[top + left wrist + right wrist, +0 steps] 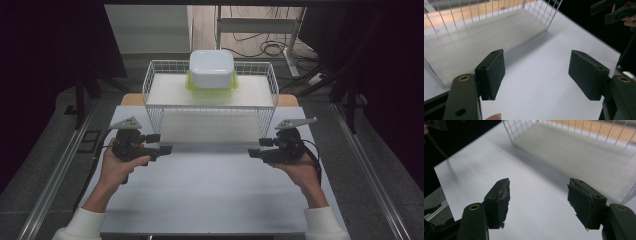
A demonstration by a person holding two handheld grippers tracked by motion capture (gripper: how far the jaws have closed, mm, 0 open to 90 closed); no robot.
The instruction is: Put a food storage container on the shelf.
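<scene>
A white wire rack (150,85) stands at the far middle of the white table (210,195). On its top shelf sits a white tub (211,66) on a lime-green lid (192,86). My left gripper (162,144) is held low over the table just left of the rack's front, pointing right. Its jaws are open with nothing between them (536,68). My right gripper (256,148) mirrors it on the right side, pointing left, also open and empty (539,195). The rack's lower shelf (484,35) lies ahead of both.
The rack's thin wire walls (509,131) rise close in front of both grippers. The other hand's gripper (610,11) shows at the far side in the left gripper view. Metal rails (55,175) run along both table sides; cables lie on the floor behind.
</scene>
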